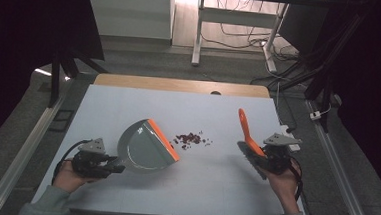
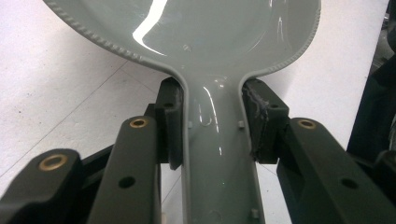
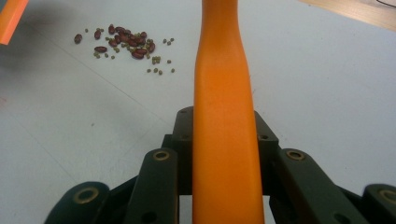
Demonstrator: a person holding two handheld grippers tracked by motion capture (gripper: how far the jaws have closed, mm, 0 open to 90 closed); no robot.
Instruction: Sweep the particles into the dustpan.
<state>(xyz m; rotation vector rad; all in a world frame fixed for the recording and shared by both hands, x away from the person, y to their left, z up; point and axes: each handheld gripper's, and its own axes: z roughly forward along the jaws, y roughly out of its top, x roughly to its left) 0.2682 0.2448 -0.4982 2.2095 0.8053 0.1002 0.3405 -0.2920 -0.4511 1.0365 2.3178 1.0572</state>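
Fingers clenched: your left gripper (image 1: 108, 168) holds the grey plastic dustpan (image 1: 146, 146) left of the spilled red beans (image 1: 190, 138), your right gripper (image 1: 270, 161) the orange-handled brush (image 1: 249, 136) right of them, seemingly for sweeping.

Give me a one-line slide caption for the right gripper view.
Right gripper clamps the orange brush handle, spilled beans ahead on the white table.

One grey dustpan (image 1: 146, 147) with an orange lip. One orange-handled brush (image 1: 250, 141). Two hand-held grippers, the left (image 1: 117, 169) and the right (image 1: 270, 160). One scatter of beans (image 1: 191, 138): roughly a dozen dark red ones, plus many smaller greenish ones, too small to count exactly.
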